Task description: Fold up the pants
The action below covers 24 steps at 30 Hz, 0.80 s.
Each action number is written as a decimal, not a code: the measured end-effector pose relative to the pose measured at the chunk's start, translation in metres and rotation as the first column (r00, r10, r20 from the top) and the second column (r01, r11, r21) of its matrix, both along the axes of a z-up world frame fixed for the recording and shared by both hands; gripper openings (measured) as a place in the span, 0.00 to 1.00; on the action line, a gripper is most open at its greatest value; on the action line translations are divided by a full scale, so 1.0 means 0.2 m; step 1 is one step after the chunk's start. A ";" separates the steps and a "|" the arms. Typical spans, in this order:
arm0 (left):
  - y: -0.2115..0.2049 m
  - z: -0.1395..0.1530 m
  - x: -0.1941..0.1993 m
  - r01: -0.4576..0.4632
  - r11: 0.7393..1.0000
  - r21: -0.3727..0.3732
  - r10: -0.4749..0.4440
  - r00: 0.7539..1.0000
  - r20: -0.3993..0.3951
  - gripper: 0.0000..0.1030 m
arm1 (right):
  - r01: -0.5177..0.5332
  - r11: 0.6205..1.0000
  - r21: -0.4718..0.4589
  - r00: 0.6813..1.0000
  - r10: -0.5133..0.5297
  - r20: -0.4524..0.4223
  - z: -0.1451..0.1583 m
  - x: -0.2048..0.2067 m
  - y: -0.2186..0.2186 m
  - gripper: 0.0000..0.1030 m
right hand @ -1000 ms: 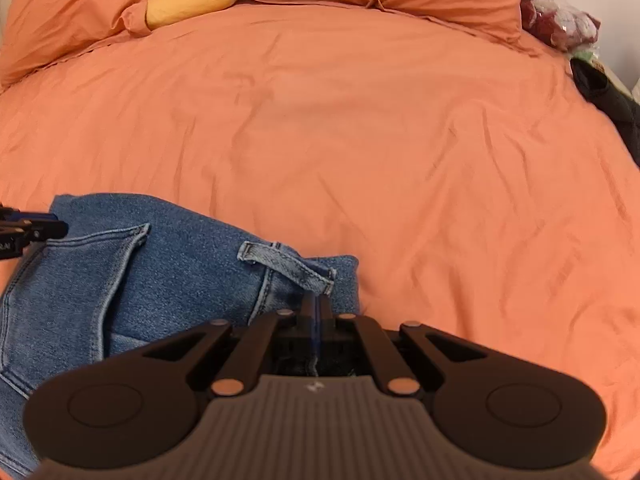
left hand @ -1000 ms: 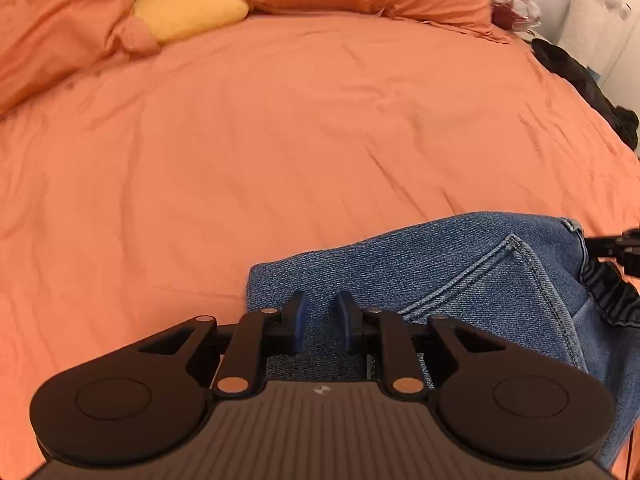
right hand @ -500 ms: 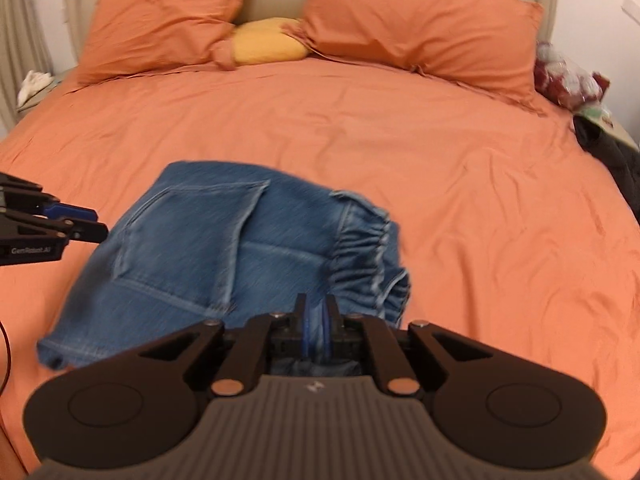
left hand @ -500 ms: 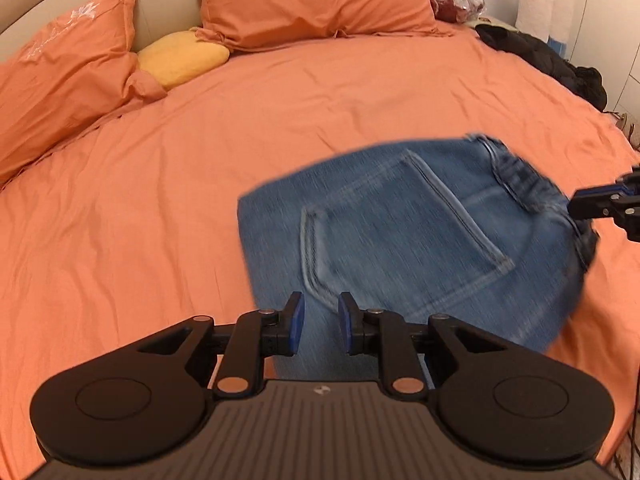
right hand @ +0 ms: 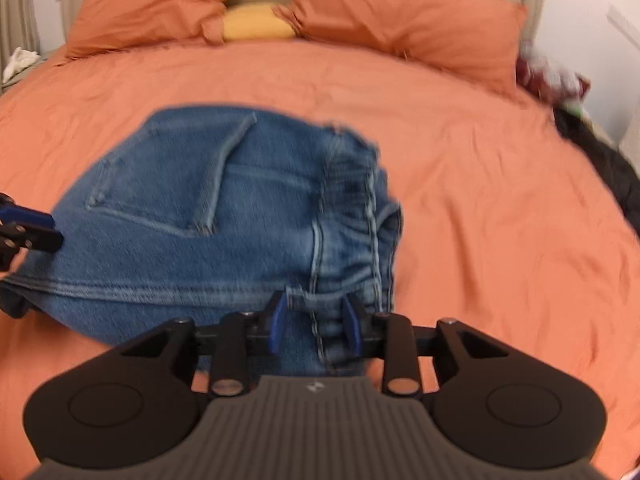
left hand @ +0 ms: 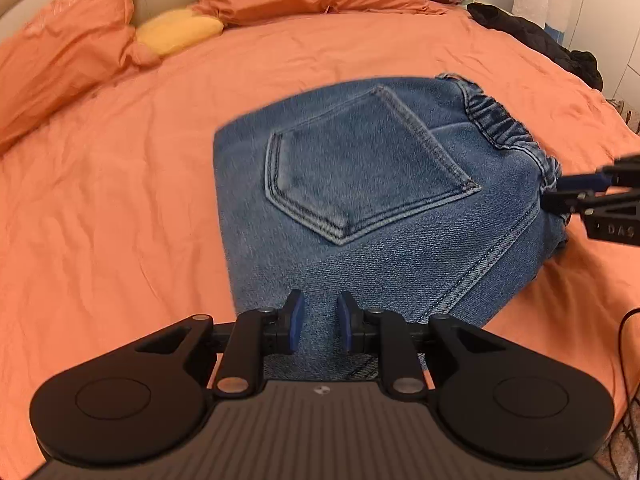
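Pants (left hand: 380,184) folded to compact pocket-up bundle on bed (left hand: 120,200), looks near done; left gripper (left hand: 319,322) and right gripper (right hand: 314,322) both parted, gripping nothing.

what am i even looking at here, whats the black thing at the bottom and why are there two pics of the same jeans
The black thing at the bottom of each picture is a handheld two-finger gripper. A person holds one in each hand, and each carries a wide-angle camera looking forward along its blue-padded fingers. So these are two views of one moment.

One picture looks out from the left gripper, the other from the right gripper. Each gripper also appears at the edge of the other's view.

A folded bundle of blue jeans, back pocket up, lies on a bed with an orange cover. At the head are orange pillows and a yellow cushion.

Both grippers look open, with denim between the fingers; neither seems to clamp it.
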<state>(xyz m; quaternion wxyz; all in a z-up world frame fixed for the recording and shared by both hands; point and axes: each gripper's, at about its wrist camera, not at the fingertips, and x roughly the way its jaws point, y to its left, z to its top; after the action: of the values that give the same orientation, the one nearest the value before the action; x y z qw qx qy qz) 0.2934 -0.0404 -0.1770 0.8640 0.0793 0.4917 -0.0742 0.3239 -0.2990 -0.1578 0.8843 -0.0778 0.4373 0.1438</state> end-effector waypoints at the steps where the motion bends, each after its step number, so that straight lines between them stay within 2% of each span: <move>1: 0.00 -0.03 0.00 -0.010 1.000 -0.007 0.009 1.000 -0.011 0.23 | 0.019 1.000 0.025 1.000 -0.018 -0.014 -0.02 0.01 -0.02 0.26; 4: -0.01 -0.07 0.00 -0.013 1.000 -0.002 0.013 1.000 -0.002 0.24 | 0.037 0.998 0.048 0.999 -0.036 -0.025 -0.05 0.02 -0.03 0.26; 6: -0.02 -0.05 -0.01 -0.001 1.000 0.010 0.001 1.000 0.008 0.24 | 0.035 0.998 0.044 0.999 -0.033 -0.033 -0.04 0.03 -0.03 0.26; 9: 0.03 0.02 -0.02 0.019 0.999 -0.040 -0.018 1.000 0.024 0.27 | 0.021 0.996 0.082 0.998 -0.017 -0.053 0.03 0.04 -0.07 0.28; 10: 0.07 0.05 -0.03 0.012 0.997 -0.078 -0.010 1.000 0.030 0.33 | 0.021 0.993 0.119 0.998 -0.014 -0.058 0.06 0.03 -0.10 0.34; 11: 0.10 0.07 -0.02 -0.003 0.993 -0.117 0.006 0.999 0.032 0.41 | 0.031 0.987 0.159 0.998 -0.021 -0.062 0.08 0.03 -0.14 0.46; 13: 0.20 0.12 0.00 -0.040 0.981 -0.190 0.047 0.998 0.034 0.52 | 0.068 0.971 0.229 0.995 -0.050 -0.083 0.11 0.06 -0.22 0.63; 14: 0.24 0.13 0.02 -0.059 0.974 -0.220 0.067 0.997 0.030 0.54 | 0.082 0.961 0.263 0.994 -0.059 -0.097 0.11 0.08 -0.25 0.65; 15: 0.29 0.14 0.05 -0.079 0.966 -0.246 0.089 0.996 0.030 0.54 | 0.098 0.952 0.290 0.991 -0.067 -0.114 0.11 0.12 -0.29 0.65; 16: 0.33 0.14 0.08 -0.104 0.958 -0.268 0.117 0.993 0.031 0.60 | 0.119 0.943 0.311 0.988 -0.080 -0.135 0.10 0.15 -0.32 0.70; 17: 0.38 0.14 0.11 -0.130 0.947 -0.293 0.144 0.989 0.028 0.71 | 0.140 0.933 0.333 0.983 -0.090 -0.159 0.08 0.19 -0.36 0.79; 19: 0.47 0.11 0.19 -0.178 0.913 -0.366 0.187 0.982 -0.014 0.80 | 0.196 0.902 0.384 0.968 -0.117 -0.221 0.01 0.28 -0.42 0.84; 22: 0.57 0.00 0.30 -0.219 0.858 -0.464 0.181 0.975 -0.126 0.80 | 0.275 0.828 0.489 0.934 -0.109 -0.341 -0.12 0.40 -0.51 0.84; 24: 0.62 -0.08 0.35 -0.248 0.830 -0.499 0.188 0.968 -0.168 0.80 | 0.312 0.778 0.545 0.914 -0.089 -0.397 -0.20 0.46 -0.54 0.84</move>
<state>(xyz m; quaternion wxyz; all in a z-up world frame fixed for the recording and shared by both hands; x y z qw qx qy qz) 0.3631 0.0837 -0.1926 0.8274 -0.2159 0.5070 -0.1084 0.4167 -0.4071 -0.1980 0.7814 0.2792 0.5251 0.1890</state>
